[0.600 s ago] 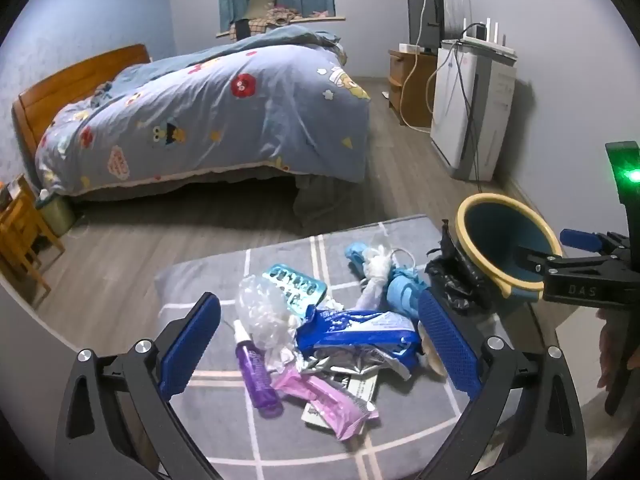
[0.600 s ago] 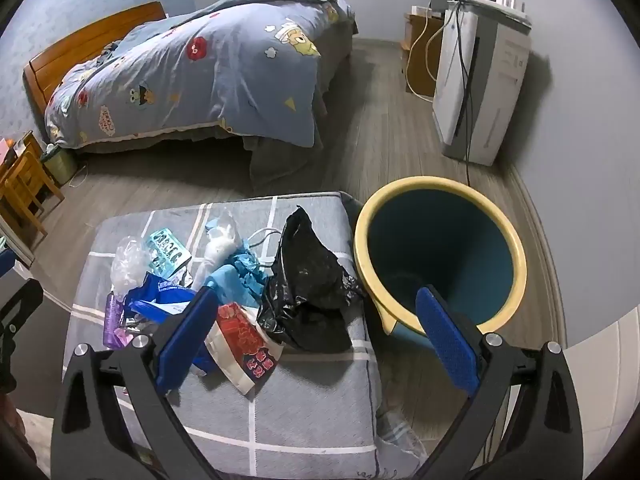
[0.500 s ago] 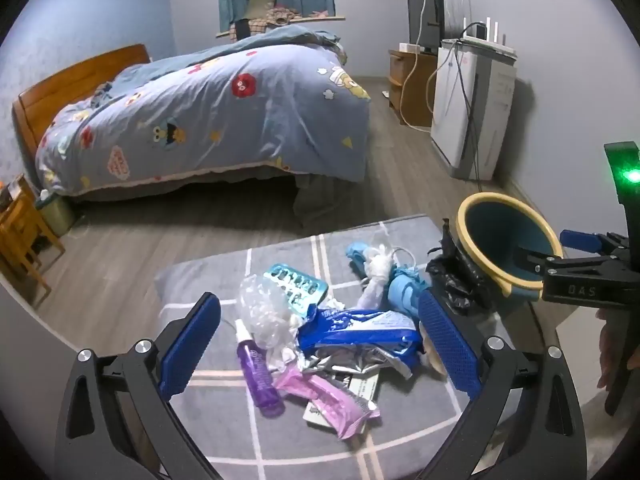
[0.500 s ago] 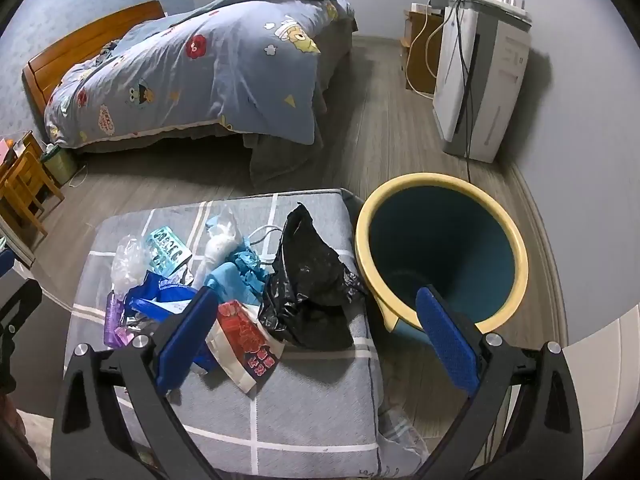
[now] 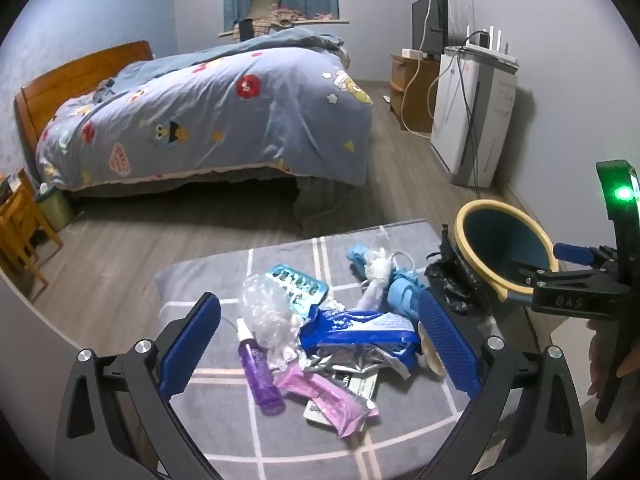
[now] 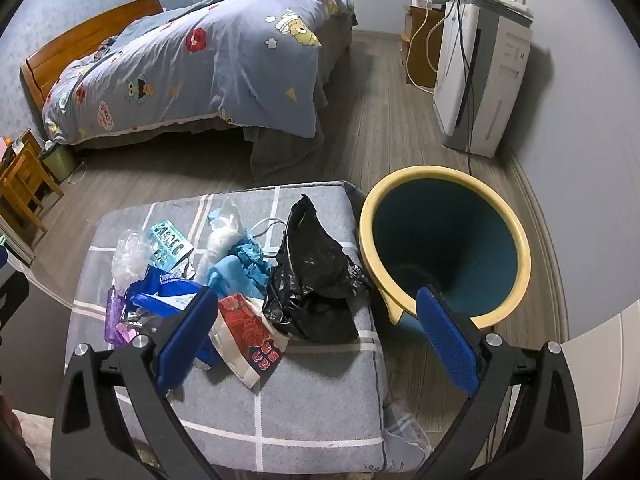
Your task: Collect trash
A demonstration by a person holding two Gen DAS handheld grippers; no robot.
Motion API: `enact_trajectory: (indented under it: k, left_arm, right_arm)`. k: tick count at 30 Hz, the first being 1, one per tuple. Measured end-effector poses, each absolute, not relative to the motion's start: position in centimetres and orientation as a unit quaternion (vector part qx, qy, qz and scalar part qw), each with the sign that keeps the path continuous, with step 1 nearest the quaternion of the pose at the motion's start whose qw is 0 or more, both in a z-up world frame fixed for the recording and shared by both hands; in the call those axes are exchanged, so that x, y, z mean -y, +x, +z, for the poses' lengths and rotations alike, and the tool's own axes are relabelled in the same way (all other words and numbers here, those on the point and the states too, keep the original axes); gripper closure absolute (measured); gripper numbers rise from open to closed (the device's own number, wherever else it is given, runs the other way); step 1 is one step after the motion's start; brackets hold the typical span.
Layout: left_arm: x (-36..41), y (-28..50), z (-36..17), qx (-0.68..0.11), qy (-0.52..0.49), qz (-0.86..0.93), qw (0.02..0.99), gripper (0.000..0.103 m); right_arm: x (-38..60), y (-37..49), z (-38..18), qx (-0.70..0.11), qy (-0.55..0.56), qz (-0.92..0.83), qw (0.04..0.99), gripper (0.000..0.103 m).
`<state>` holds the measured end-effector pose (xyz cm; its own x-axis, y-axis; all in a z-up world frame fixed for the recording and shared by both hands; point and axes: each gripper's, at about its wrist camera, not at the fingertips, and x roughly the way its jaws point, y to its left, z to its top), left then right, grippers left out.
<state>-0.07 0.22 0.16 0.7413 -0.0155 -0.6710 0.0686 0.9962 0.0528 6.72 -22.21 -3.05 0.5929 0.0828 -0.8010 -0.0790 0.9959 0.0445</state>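
Note:
A heap of trash lies on a grey checked cushion (image 5: 280,440) (image 6: 320,400): a blue wrapper (image 5: 360,330), a purple bottle (image 5: 262,376), a pink packet (image 5: 332,398), a clear crumpled bag (image 5: 264,310), a black plastic bag (image 6: 316,276) and a red packet (image 6: 250,330). Right of the cushion a blue bin with a yellow rim (image 6: 444,248) (image 5: 502,250) stands on the floor. My left gripper (image 5: 316,346) hangs open above the heap, holding nothing. Over the cushion's right edge my right gripper (image 6: 316,338) is open and empty too.
A bed with a blue patterned quilt (image 5: 216,112) fills the back of the room. A white appliance with cables (image 5: 474,120) and a wooden cabinet (image 5: 412,92) stand along the right wall. A wooden chair (image 5: 20,236) is at the left. Wooden floor lies between.

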Motion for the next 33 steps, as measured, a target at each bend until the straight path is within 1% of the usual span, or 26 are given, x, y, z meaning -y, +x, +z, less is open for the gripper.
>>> enact_trajectory:
  k: [5,10,33]
  left_arm:
    - [-0.3,-0.1,0.2,-0.358,0.036,-0.023,0.933,0.005]
    - [-0.3,-0.6,1.4,-0.357,0.035,-0.022,0.933,0.005]
    - [-0.5,-0.7,0.9,-0.357,0.03,-0.025,0.933,0.005]
  right_arm:
    - [22.3,6.6,-3.0,-0.452,0.003,0.043,0.891,0.006]
    - [22.5,6.7,-3.0,-0.456,0.008,0.039,0.889,0.006]
    - [23.0,6.8,-3.2,-0.459,0.015,0.037,0.888,0.006]
